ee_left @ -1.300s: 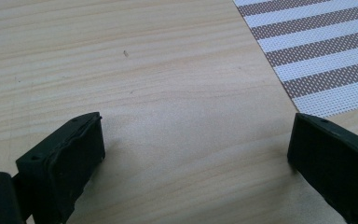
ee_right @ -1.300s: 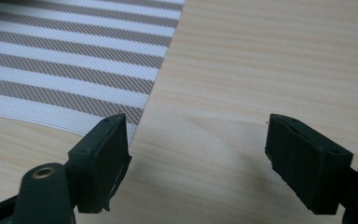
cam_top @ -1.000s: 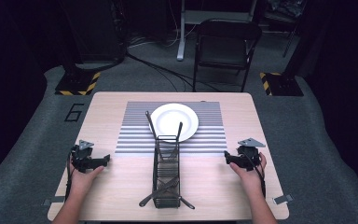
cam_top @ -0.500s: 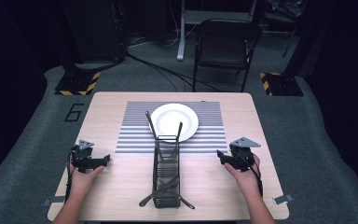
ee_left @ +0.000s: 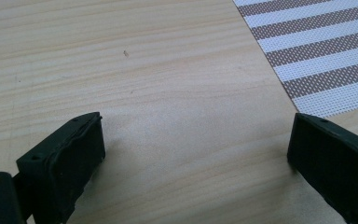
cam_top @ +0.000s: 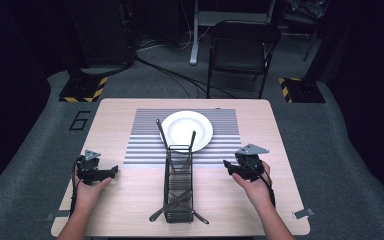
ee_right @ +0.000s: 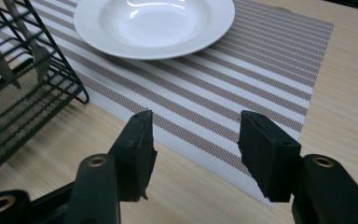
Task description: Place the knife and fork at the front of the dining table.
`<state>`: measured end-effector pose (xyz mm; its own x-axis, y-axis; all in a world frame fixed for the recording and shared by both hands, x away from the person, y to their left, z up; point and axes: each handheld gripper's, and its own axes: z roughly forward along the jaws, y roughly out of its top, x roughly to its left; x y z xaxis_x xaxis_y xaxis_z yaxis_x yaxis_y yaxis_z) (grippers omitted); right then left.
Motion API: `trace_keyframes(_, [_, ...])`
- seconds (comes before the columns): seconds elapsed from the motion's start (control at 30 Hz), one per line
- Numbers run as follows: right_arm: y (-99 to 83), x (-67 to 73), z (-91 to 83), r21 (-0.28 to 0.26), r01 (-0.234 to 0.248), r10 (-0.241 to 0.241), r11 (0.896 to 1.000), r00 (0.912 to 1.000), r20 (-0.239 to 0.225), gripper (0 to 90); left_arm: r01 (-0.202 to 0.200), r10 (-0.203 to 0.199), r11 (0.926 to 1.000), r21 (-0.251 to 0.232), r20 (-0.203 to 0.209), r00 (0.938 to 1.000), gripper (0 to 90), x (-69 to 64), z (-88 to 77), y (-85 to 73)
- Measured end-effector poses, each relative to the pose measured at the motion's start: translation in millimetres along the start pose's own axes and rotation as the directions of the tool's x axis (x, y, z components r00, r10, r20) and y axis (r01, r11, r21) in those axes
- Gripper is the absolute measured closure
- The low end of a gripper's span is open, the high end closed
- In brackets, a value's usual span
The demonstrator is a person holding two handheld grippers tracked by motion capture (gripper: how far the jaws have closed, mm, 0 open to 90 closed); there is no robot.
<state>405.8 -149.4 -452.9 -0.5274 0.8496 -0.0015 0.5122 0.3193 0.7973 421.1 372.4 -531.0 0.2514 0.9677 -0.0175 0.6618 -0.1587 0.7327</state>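
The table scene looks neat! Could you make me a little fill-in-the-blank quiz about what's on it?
1. The white plate rests on a ____ placemat.
2. The black wire rack holds a fork and other ____.
3. The jaws of the right gripper are open with ____ between them.
4. The left gripper rests on the wooden ____.

Missing words: striped; cutlery; nothing; table
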Motion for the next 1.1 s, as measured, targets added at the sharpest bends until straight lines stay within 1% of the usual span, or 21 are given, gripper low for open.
trace_keyframes(0.13, [7.1, 2.6, -2.0, -0.016, -0.005, 0.004, 1.000, 0.9999, -0.011, 46.7, 0.000, 0.000, 1.0000, 0.000, 0.000, 1.0000, 3.8, 0.0, 0.0, 0.0])
trace_keyframes(0.17, [11.1, 4.3, -2.7, -0.012, -0.009, 0.009, 1.000, 0.9997, -0.022, 48.0, 0.000, 0.000, 1.0000, 0.000, 0.000, 1.0000, 3.8, 0.0, 0.0, 0.0])
trace_keyframes(0.23, [13.9, 5.8, -2.6, -0.013, -0.006, 0.005, 1.000, 0.9996, -0.027, 48.0, -0.001, 0.001, 1.0000, 0.001, 0.000, 1.0000, 3.8, 0.0, 0.0, 0.0])
trace_keyframes(0.5, [18.9, 10.7, -0.4, -0.020, -0.003, 0.002, 1.000, 0.9991, -0.042, 48.0, 0.002, -0.002, 1.0000, 0.002, -0.001, 1.0000, 4.1, 0.0, -0.1, 0.1])
trace_keyframes(0.57, [21.3, 13.0, -0.2, -0.028, 0.005, -0.006, 1.000, 0.9988, -0.048, 47.9, -0.002, 0.002, 1.0000, -0.005, -0.003, 1.0000, 4.2, 0.2, 0.3, 0.0])
trace_keyframes(0.6, [22.2, 14.2, -0.5, -0.027, 0.000, -0.002, 1.000, 0.9987, -0.052, 47.9, -0.006, 0.006, 1.0000, -0.008, 0.000, 1.0000, 4.5, 0.3, 0.3, 0.0])
trace_keyframes(0.63, [23.2, 14.7, -0.5, -0.031, 0.006, -0.008, 0.999, 0.9986, -0.053, 47.9, -0.009, 0.009, 0.9999, -0.010, 0.005, 0.9999, 5.3, 0.0, 0.1, -0.1])
trace_keyframes(0.73, [25.3, 17.3, -0.7, -0.032, 0.009, -0.011, 0.999, 0.9981, -0.060, 47.8, -0.014, 0.014, 0.9999, -0.008, 0.006, 0.9999, 6.1, 0.0, -0.2, -0.1])
trace_keyframes(0.83, [29.0, 21.8, -0.8, -0.032, 0.023, -0.025, 0.999, 0.9973, -0.070, 47.8, -0.014, 0.014, 0.9999, -0.008, 0.006, 0.9999, 6.1, 0.0, -0.2, -0.1])
trace_keyframes(0.97, [37.8, 29.3, -1.1, -0.036, 0.043, -0.046, 0.998, 0.9944, -0.095, 48.6, -0.016, 0.016, 0.9998, -0.010, 0.008, 0.9998, 6.1, 0.0, 0.0, 0.0])
trace_keyframes(1.0, [37.8, 29.3, -1.1, -0.036, 0.043, -0.046, 0.998, 0.9944, -0.095, 48.6, -0.016, 0.016, 0.9998, -0.010, 0.008, 0.9998, 6.1, 0.0, 0.0, 0.0])
trace_keyframes(1.03, [41.8, 31.8, -0.8, -0.042, 0.037, -0.041, 0.998, 0.9926, -0.114, 49.2, -0.016, 0.016, 0.9998, -0.011, 0.008, 0.9998, 6.1, -0.2, 0.0, -0.1])
trace_keyframes(1.1, [46.0, 34.2, -0.7, -0.046, 0.030, -0.035, 0.999, 0.9907, -0.131, 49.3, -0.016, 0.016, 0.9998, -0.011, 0.009, 0.9998, 6.1, -0.3, 0.0, -0.1])
